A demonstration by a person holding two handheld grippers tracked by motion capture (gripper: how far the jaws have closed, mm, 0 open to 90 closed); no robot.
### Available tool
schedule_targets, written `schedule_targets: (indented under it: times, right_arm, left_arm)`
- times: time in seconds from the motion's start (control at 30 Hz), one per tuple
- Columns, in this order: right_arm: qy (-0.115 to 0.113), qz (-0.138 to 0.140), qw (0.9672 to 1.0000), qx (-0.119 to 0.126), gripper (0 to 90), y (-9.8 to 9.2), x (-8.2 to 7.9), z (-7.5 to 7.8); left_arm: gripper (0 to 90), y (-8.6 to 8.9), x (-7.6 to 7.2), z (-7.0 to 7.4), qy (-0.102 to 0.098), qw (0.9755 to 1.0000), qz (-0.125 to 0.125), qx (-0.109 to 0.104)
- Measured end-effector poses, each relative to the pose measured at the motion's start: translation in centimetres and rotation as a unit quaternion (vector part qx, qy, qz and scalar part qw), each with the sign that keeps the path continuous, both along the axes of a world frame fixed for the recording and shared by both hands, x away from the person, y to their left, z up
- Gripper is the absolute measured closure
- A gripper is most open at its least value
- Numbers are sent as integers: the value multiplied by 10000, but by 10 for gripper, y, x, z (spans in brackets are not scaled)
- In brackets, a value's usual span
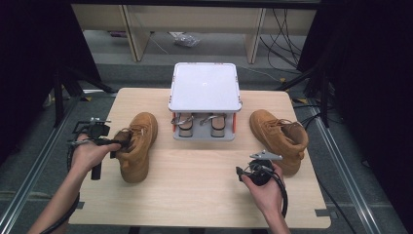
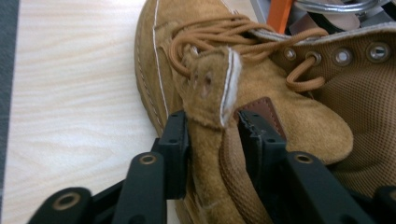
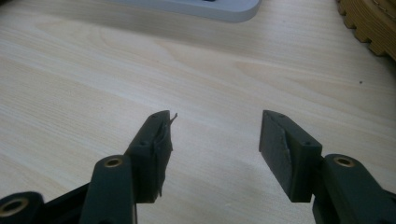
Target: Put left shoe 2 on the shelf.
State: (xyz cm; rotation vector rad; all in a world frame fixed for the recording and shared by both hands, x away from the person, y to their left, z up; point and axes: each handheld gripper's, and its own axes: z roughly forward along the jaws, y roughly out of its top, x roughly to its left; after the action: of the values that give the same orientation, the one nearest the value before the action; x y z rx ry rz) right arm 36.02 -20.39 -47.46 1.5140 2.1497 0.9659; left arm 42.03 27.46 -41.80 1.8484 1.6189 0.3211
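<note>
Two tan suede lace-up boots stand on the wooden table (image 1: 195,190). The left boot (image 1: 139,146) has its toe toward me, and my left gripper (image 1: 118,143) comes at its ankle opening from the left. In the left gripper view the two black jaws (image 2: 212,126) press on either side of the boot's upright suede collar (image 2: 210,88), beside the laces (image 2: 219,32). The right boot (image 1: 280,139) sits at the right. Just left of it and nearer me, my right gripper (image 1: 242,171) hovers low over bare wood, open (image 3: 215,130) with nothing between its fingers.
A grey-white shoe rack (image 1: 204,87) with a flat top stands at the back centre, and a pair of sandals (image 1: 199,124) sits on its lower shelf between orange posts (image 2: 279,14). The right boot's sole (image 3: 369,23) is just beyond the right gripper. Floor cables lie beyond the table.
</note>
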Motion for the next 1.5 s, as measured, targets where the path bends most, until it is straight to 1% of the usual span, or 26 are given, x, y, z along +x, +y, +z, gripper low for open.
schedule_targets:
  times: [0.03, 0.07, 0.1, 0.13, 0.2, 0.27, 0.3, 0.33, 0.4, 0.43, 0.47, 0.5, 0.7, 0.73, 0.77, 0.8, 0.97, 1.03, 1.1, 1.13, 1.17, 1.3, 1.37, 1.43, 1.47, 1.5]
  right_arm:
    - [-9, 1, 10000, -15, 445, 0, 0, 0]
    - [-25, 27, 10000, 42, 445, 0, 0, 0]
    - [-13, 32, 10000, 54, 444, 0, 0, 0]
    - [-11, 3, 10000, -30, 443, -1, 0, 1]
    - [82, -56, 9999, 46, 441, 0, -1, 1]
    - [20, -3, 10000, -4, 440, -1, 0, 0]
    - [42, -23, 10000, 10, 440, -1, 0, 0]
    - [159, -143, 9998, 44, 440, 1, -3, 2]
    - [-18, -23, 10000, -4, 441, -2, 0, 1]
    - [-18, -40, 10000, -17, 442, -2, -1, 2]
    - [-44, -22, 10000, -5, 442, -2, 0, 2]
    - [-47, -26, 10000, -10, 442, -2, 0, 2]
    - [-65, -45, 10000, -17, 442, -2, -1, 3]
    - [-90, -41, 10000, -13, 443, -2, -1, 3]
    - [-40, -114, 9999, 11, 442, -1, -2, 4]
    - [-29, -129, 9999, 20, 442, 0, -2, 4]
    - [-78, -68, 9999, 4, 442, -2, -1, 3]
    - [-81, -86, 9999, 33, 442, -1, -1, 3]
    - [-91, -72, 9999, 49, 442, -1, 0, 2]
    - [-91, -46, 9999, 9, 442, -1, 0, 2]
    - [-91, -65, 9999, 53, 442, -1, 0, 2]
    - [-94, -67, 9999, 47, 442, -1, 0, 2]
    - [-100, -92, 9999, 19, 442, -2, -1, 3]
    - [-151, -101, 9998, 93, 443, -2, 0, 2]
    - [-159, -57, 9998, 79, 443, -3, 0, 3]
    - [-156, -91, 9998, 48, 443, -3, 0, 4]
  left_arm:
    - [658, -1, 0, 0, -27, 10000, 37, -1]
    - [668, 0, 0, 0, 41, 10000, 28, 2]
    - [685, -1, 0, 0, 30, 10000, 60, 26]
    - [706, -1, 0, 0, 51, 9999, 29, 83]
    - [742, -1, 0, -1, 22, 9999, 42, 97]
    - [761, -1, -1, -2, -15, 9999, 108, 15]
    - [765, -1, -1, -2, -15, 9999, 108, 15]
    - [769, 2, -2, -3, -21, 9998, 147, -97]
    - [774, 3, -3, -3, -36, 9998, 128, -125]
    - [779, 5, -4, -5, -81, 9995, 179, -232]
    - [782, 6, -4, -5, -92, 9994, 210, -249]
    - [789, 7, -5, -6, -169, 9993, 191, -268]
    - [808, 9, -6, -8, -186, 9980, 347, -495]
    - [810, 10, -5, -8, -156, 9980, 323, -529]
    - [812, 10, -6, -8, -164, 9974, 396, -576]
    - [813, 12, -5, -8, -142, 9972, 378, -634]
    - [821, 19, -3, -8, -122, 9946, 541, -879]
    - [824, 21, -2, -8, -136, 9945, 511, -905]
    - [825, 22, 0, -7, -113, 9940, 547, -936]
    - [826, 21, 0, -7, -106, 9931, 633, -980]
    - [827, 22, 0, -7, -86, 9931, 623, -991]
    - [828, 22, 1, -6, -95, 9926, 643, -1027]
    - [829, 23, 2, -5, -107, 9916, 684, -1096]
    - [829, 23, 3, -5, -108, 9909, 693, -1151]
    - [829, 23, 3, -4, -89, 9910, 670, -1157]
    - [830, 23, 3, -3, -84, 9901, 714, -1206]
